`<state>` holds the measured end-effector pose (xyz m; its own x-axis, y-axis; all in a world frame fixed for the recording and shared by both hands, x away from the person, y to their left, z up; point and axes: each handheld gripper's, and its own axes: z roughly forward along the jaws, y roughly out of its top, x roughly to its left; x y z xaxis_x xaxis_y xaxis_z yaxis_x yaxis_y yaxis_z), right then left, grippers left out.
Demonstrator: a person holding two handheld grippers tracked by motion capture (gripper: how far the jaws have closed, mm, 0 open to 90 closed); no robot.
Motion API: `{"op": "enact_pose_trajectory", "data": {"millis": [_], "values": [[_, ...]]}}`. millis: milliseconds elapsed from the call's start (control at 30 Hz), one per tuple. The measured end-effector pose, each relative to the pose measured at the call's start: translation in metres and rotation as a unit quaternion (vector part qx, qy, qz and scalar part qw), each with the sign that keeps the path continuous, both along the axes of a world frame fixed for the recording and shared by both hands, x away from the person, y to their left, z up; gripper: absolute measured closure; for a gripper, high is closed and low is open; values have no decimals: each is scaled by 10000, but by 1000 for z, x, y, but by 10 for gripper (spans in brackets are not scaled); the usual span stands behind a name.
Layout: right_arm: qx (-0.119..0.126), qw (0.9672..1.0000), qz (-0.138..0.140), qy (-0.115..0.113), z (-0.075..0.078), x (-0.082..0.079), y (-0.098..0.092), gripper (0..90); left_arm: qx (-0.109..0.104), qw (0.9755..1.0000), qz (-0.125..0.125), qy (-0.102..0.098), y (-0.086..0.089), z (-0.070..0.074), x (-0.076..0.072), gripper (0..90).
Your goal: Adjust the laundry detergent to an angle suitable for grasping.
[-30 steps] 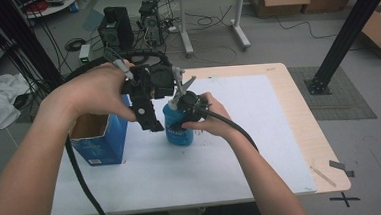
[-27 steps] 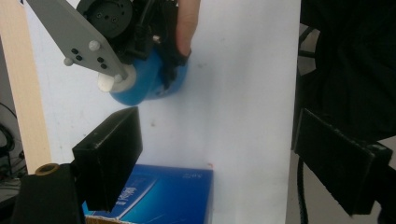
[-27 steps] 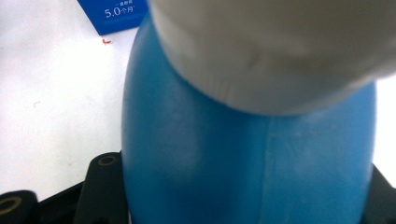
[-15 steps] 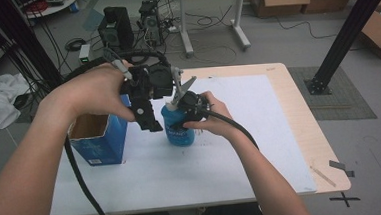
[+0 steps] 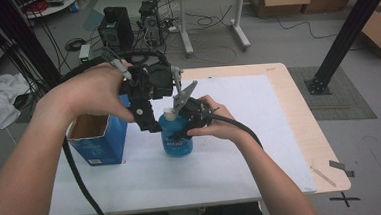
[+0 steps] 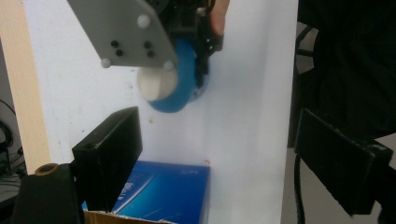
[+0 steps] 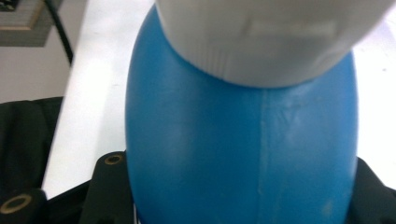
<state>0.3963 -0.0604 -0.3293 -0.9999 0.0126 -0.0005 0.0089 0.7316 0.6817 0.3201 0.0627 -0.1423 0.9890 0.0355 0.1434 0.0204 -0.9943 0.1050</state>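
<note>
A blue bottle (image 5: 176,137) with a white cap (image 5: 169,112) stands on the white table cover (image 5: 260,133). My right gripper (image 5: 179,130) is shut on the bottle's body, and the right gripper view shows the blue bottle (image 7: 243,154) and its cap (image 7: 271,37) close up between the jaws. My left gripper (image 5: 148,124) hovers just left of the bottle, above an open blue box (image 5: 97,138). Its jaws stand open in the left gripper view, where the left gripper (image 6: 219,163) has nothing between them and the bottle (image 6: 182,88) lies farther off.
The blue box (image 6: 163,191) sits at the table's left, its cardboard inside showing. The wooden table edge (image 5: 321,144) runs along the right. Beyond the table stand computer cases (image 5: 116,27), floor cables and a black post (image 5: 344,33).
</note>
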Motion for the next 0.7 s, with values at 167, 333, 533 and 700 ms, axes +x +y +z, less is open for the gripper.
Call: {"op": "enact_pose_trajectory", "data": {"millis": [167,333,533,700], "values": [[113,9997,211,68,-1,-7,-2,438,-7,10000,-4,-5,0,0,-1,158],[69,9996,287,41,-5,-13,-2,439,-1,10000,-5,4,-1,-1,-1,159],[96,9991,412,10,-11,-19,-1,440,10,10000,-4,23,-2,-4,0,158],[80,9990,426,66,-18,-19,0,440,27,10000,-24,37,-3,-6,0,159]]}}
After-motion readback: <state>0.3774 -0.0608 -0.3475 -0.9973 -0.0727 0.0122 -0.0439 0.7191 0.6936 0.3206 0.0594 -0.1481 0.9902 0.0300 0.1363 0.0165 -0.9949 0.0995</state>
